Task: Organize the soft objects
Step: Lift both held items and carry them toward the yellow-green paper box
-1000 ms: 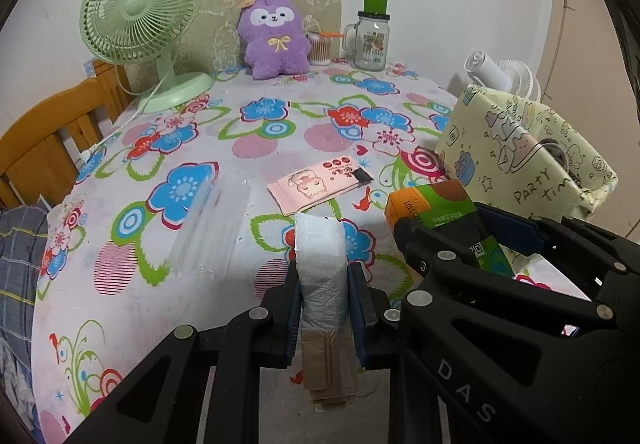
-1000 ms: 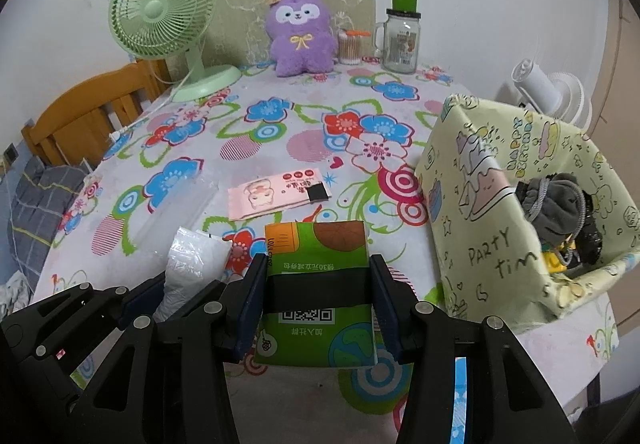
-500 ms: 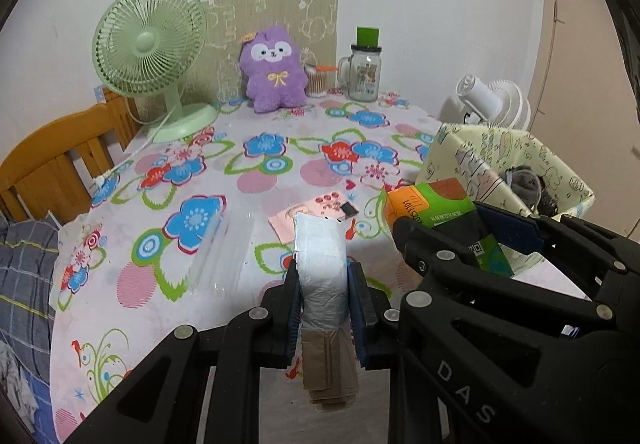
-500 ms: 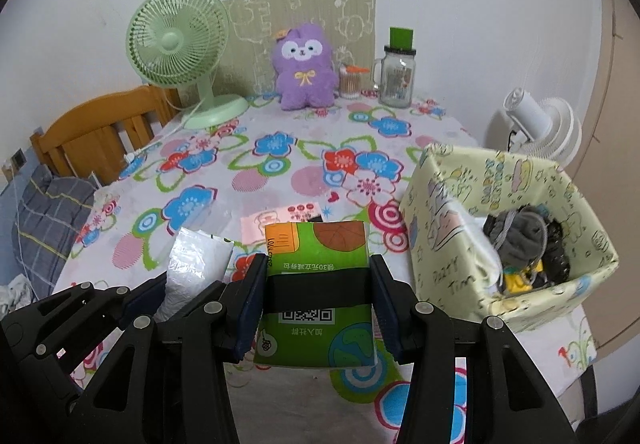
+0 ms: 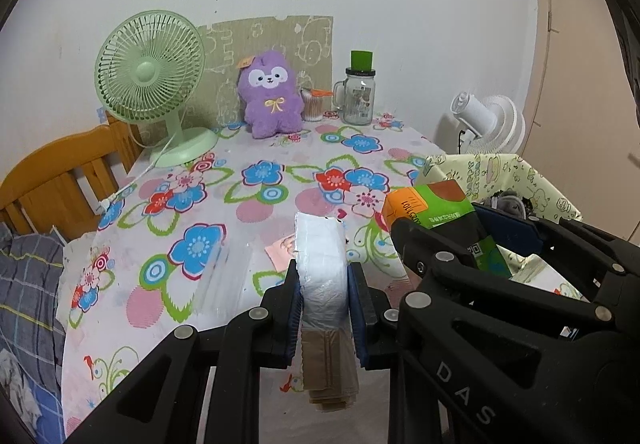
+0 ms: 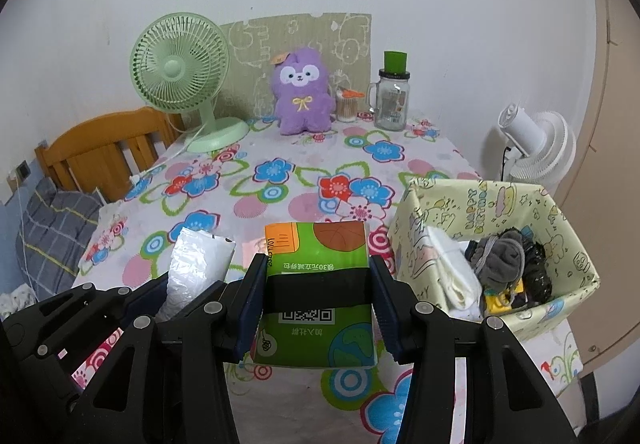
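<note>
My left gripper (image 5: 323, 304) is shut on a white plastic-wrapped soft pack (image 5: 321, 264) with tan paper hanging below it, held above the flowered tablecloth (image 5: 192, 212). Beside it my right gripper (image 6: 318, 298) is shut on a green tissue pack (image 6: 318, 248) with an orange corner and a QR code. In the right wrist view the white pack (image 6: 196, 264) shows at left. A pale yellow paper box (image 6: 448, 204) stands at the right table edge with dark socks (image 6: 504, 256) and white cloth inside. A purple plush toy (image 6: 302, 96) sits at the back.
A green desk fan (image 5: 154, 84) stands back left, a glass jar mug (image 5: 360, 96) with green lid back right. A pink packet (image 5: 280, 250) and a clear plastic sleeve (image 5: 224, 276) lie mid-table. A wooden bed frame (image 5: 60, 172) is left, a white fan (image 6: 532, 144) right.
Both grippers have risen together with their packs still clamped; the table looks farther away and the inside of the yellow box has come into view.
</note>
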A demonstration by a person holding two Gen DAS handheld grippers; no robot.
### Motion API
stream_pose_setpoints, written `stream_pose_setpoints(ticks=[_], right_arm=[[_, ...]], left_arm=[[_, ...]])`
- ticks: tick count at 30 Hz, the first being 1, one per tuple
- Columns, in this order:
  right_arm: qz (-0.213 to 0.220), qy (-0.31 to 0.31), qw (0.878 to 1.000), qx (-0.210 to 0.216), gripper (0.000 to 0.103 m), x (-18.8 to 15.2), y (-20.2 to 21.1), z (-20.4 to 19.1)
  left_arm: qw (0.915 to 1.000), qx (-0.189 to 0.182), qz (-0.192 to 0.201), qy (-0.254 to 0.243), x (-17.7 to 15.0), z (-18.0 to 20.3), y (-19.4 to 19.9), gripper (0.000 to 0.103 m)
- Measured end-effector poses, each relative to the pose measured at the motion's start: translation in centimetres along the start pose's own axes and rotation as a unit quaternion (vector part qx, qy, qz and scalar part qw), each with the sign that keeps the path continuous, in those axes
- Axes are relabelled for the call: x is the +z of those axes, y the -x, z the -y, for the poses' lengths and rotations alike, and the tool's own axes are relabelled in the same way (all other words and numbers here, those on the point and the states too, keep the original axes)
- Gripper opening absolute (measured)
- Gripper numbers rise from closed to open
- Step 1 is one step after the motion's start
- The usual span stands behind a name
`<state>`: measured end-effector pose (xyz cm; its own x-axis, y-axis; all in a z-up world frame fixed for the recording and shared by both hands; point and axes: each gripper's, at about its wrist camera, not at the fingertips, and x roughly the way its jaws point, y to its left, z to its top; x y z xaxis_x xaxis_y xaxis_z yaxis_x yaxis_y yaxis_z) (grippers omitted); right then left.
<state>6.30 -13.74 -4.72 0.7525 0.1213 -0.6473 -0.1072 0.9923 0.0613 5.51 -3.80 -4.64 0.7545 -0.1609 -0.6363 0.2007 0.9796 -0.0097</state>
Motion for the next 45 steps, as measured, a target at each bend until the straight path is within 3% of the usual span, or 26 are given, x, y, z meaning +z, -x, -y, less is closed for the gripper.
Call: stream_pose_setpoints(ticks=[30,45], right_arm=[[0.023,-0.028,0.999,-0.02,0.054,2.6,1.3,6.4],[0.03,-0.05,0.997,-0.046,0.054,2.8,1.6,10.6]], left_arm=[[0.9991,-0.018,0.014,-0.036,3.8,6.0,-0.9,0.021],[0.9966,-0.046,0.018,-0.065,5.1,9.9,-2.3,0.021]])
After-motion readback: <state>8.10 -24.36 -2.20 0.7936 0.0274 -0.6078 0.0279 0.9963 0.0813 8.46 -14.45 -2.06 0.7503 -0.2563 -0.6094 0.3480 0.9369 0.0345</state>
